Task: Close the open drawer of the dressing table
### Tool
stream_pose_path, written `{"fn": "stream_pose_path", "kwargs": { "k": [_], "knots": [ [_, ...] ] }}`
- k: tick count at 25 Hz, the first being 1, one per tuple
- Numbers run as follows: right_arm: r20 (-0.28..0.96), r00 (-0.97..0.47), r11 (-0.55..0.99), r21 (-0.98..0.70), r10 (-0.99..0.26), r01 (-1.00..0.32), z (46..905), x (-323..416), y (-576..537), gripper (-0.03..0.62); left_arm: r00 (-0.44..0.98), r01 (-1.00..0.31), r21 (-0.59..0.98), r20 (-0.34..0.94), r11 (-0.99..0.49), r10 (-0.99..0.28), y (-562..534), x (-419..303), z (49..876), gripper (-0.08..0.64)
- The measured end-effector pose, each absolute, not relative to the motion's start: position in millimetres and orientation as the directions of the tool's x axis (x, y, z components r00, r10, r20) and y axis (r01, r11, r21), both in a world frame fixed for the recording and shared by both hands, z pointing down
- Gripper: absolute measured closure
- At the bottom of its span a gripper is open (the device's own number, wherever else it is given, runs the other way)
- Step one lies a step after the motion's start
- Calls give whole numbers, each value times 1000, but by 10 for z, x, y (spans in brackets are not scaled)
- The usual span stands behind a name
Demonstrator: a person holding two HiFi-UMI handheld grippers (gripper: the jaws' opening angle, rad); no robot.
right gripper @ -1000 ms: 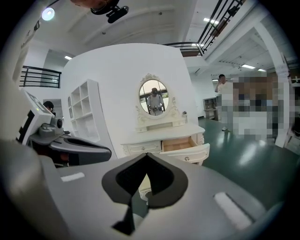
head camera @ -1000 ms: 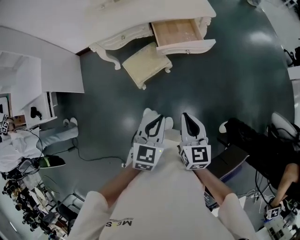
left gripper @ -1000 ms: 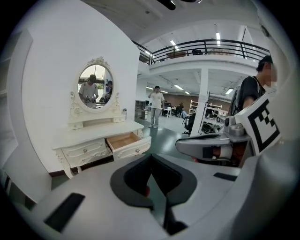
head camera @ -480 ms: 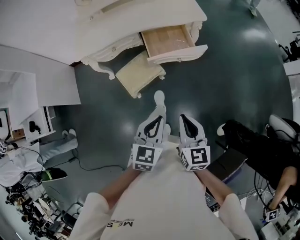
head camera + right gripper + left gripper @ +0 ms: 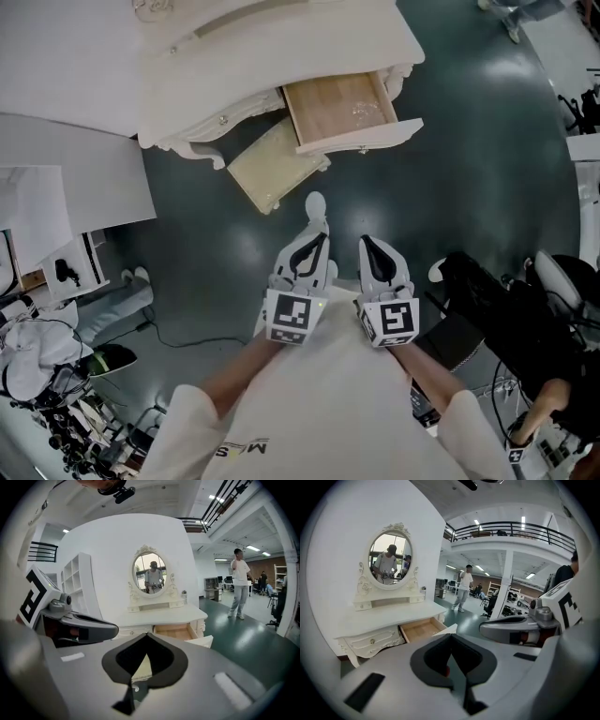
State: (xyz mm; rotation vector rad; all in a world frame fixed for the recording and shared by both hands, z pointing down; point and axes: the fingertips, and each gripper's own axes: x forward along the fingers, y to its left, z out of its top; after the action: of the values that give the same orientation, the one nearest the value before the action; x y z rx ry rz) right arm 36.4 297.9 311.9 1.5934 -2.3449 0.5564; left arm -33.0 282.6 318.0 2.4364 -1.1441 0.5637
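Two claws hang side by side over the dark green floor (image 5: 459,178): the left claw (image 5: 322,236) and the right claw (image 5: 367,240), each with its jaws pressed together on nothing. Ahead of them, well apart, stands the white dressing table (image 5: 262,47). Its drawer (image 5: 337,108) is pulled out, the bare wooden bottom showing. A cream stool (image 5: 267,167) sits just beside the drawer, partly under the table. An oval mirror (image 5: 390,557) rises at the back of the worktop.
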Motion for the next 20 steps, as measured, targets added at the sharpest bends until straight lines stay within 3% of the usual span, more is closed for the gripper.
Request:
{"fn": "stream_pose_path", "kwargs": {
  "k": [20],
  "knots": [
    [514, -313, 278, -146, -799, -949, 3465, 530, 1118, 595, 620, -763, 243, 538, -600, -571, 1039, -253, 3480, 551]
  ]
}}
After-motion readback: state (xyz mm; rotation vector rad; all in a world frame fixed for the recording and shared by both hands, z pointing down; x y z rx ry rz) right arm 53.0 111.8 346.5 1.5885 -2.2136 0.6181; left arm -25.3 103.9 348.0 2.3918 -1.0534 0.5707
